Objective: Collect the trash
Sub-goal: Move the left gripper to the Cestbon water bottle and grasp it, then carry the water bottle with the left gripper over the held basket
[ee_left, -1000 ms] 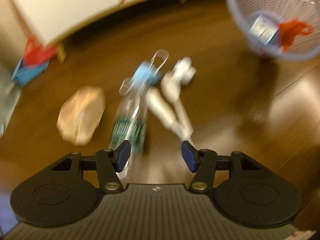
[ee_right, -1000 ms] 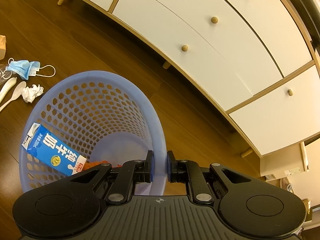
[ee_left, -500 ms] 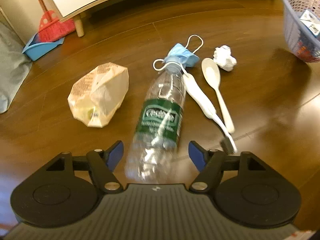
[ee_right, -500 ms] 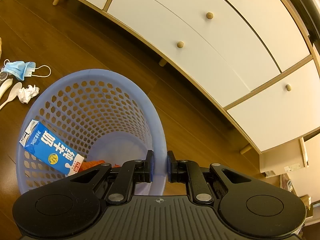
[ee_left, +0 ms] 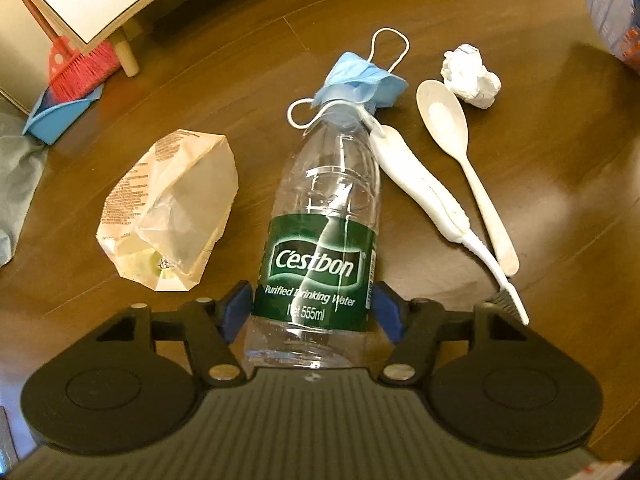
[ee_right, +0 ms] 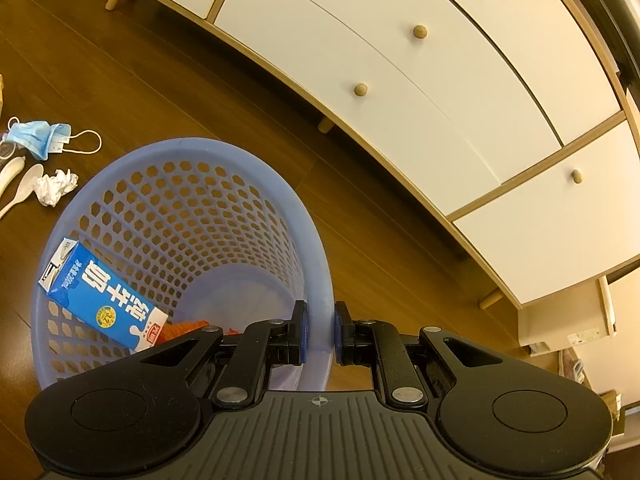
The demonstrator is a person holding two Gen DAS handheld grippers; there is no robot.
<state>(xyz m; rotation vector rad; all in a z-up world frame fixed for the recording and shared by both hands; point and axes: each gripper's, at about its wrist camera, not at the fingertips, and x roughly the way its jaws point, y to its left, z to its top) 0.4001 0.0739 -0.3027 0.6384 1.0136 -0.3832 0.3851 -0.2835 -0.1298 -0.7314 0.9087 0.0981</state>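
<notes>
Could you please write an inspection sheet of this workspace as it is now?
Surface: dark wooden floor.
Job's things: water bottle, face mask, paper ball, spoon, toothbrush, food bag lie on the floor; blue basket holds a milk carton.
Clutter: broom and dustpan, grey cloth.
Grippers: left gripper around the bottle, contact unclear; right gripper clamps the basket rim.
Cables: nothing seen.
Surroundings: white drawer cabinet.

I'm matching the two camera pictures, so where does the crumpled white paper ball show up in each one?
Left wrist view: crumpled white paper ball upper right, beside the white plastic spoon's bowl.
Right wrist view: far left, just outside the blue plastic basket.
Shared landmark: blue face mask.
</notes>
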